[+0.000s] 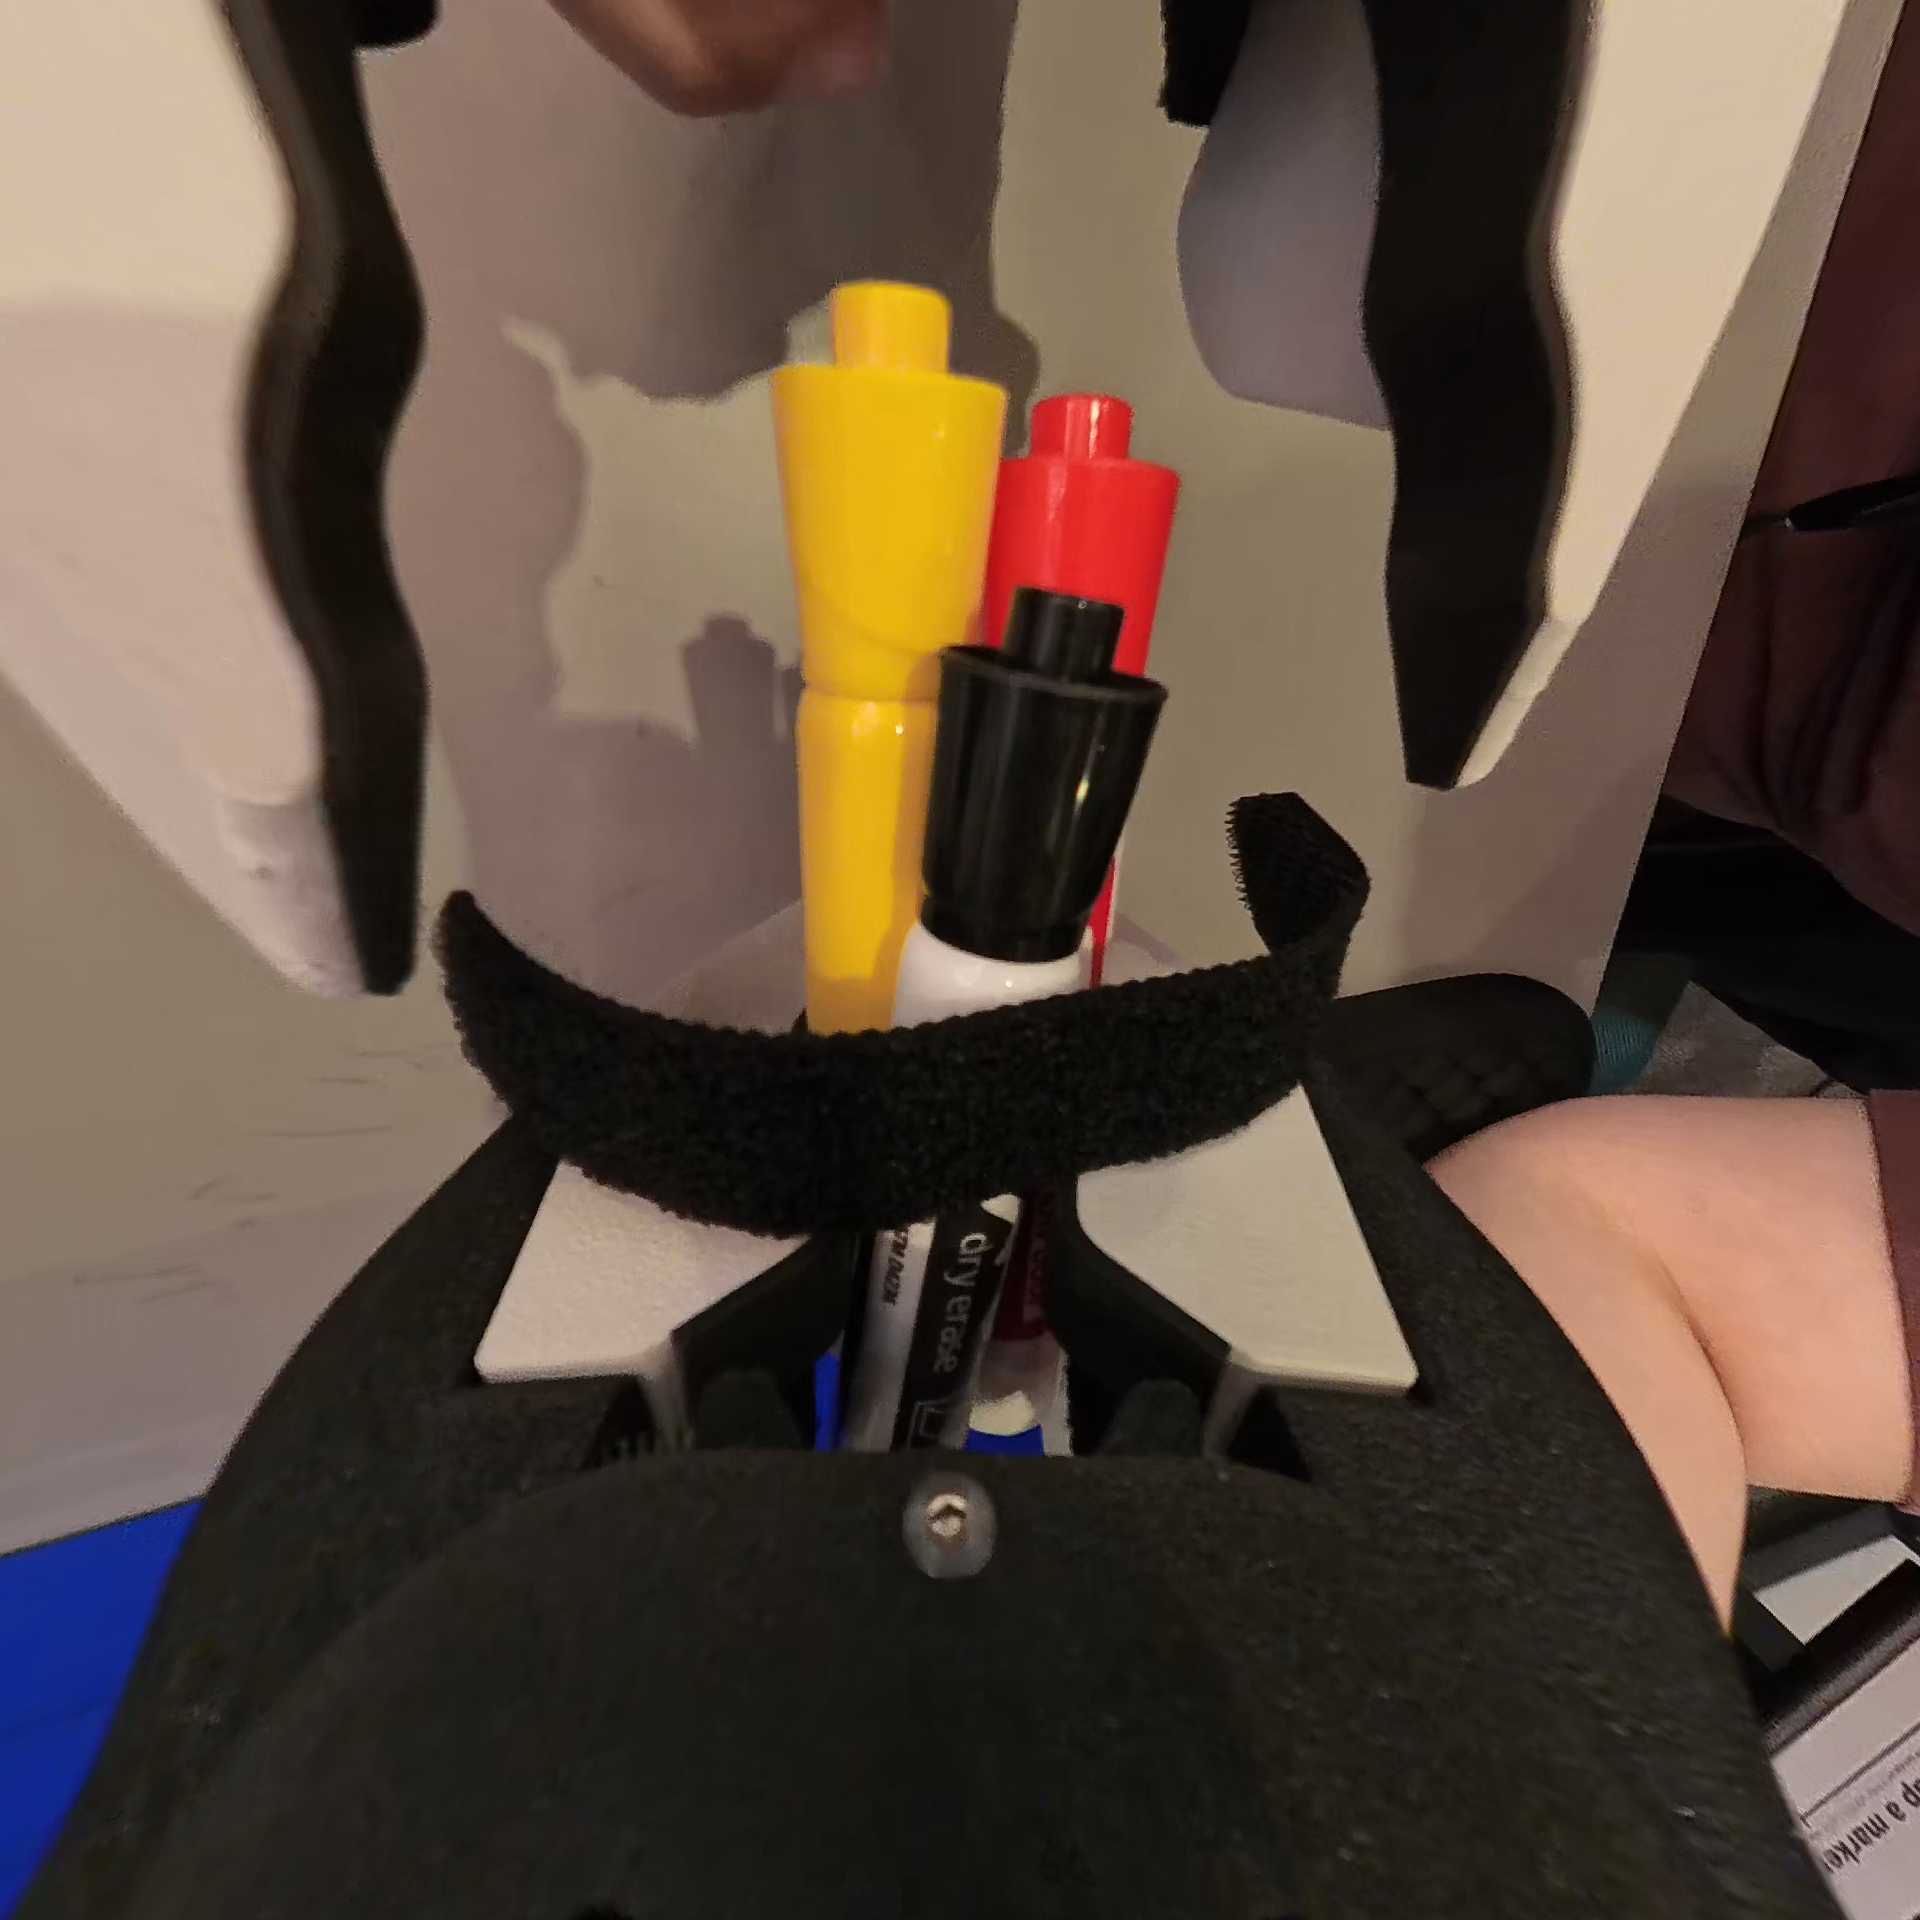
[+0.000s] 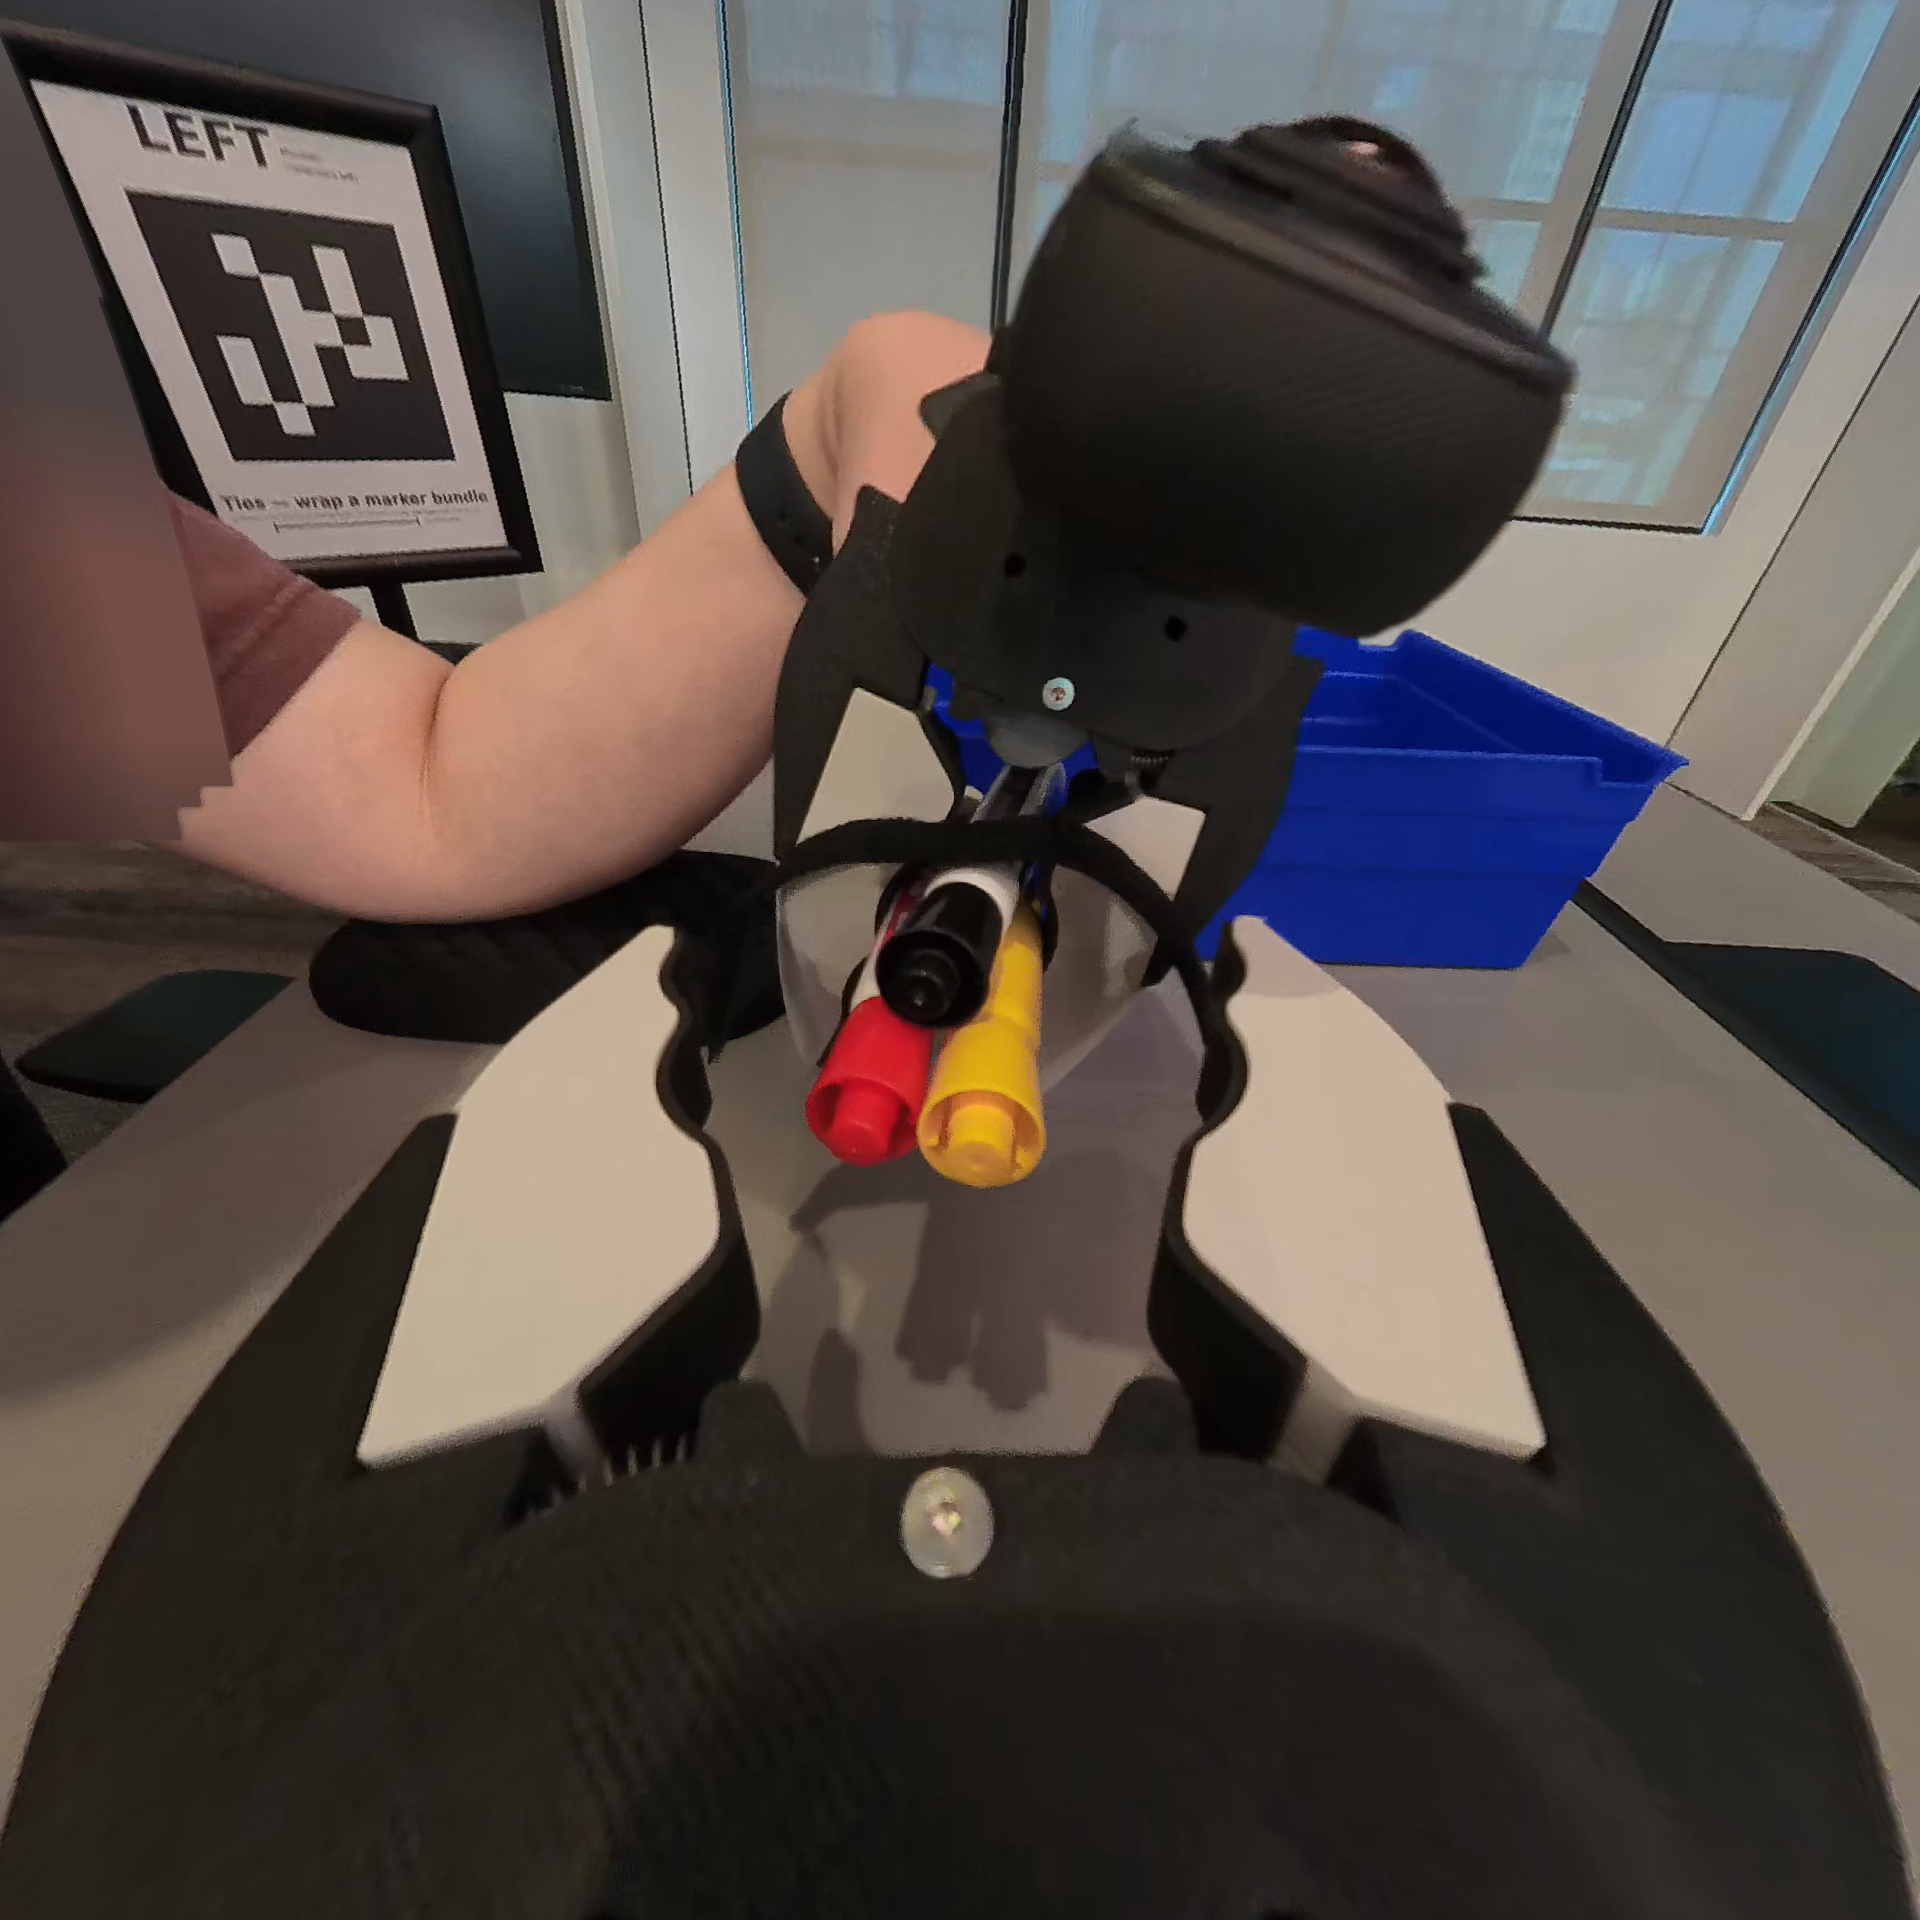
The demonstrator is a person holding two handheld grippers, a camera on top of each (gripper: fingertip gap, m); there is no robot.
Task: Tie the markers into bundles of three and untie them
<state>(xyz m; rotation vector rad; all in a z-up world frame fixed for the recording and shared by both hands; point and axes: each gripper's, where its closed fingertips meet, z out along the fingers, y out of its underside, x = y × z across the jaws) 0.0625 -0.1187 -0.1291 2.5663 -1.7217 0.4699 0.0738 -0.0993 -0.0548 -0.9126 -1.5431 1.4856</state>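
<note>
Left gripper [image 2: 1023, 821] is pinching three markers [image 2: 940, 1039], strap [image 1: 831, 1112] looping them; right gripper [image 2: 951, 1049] is gaping at six o'clock.

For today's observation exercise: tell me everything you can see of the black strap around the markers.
The black strap is a fuzzy hook-and-loop band, soft and fabric-like. It curves in a loose open loop around the three markers, not fastened; one end sticks up free on the right. It sags across the left gripper, which is shut on the markers. The open right gripper is not touching it.
</note>
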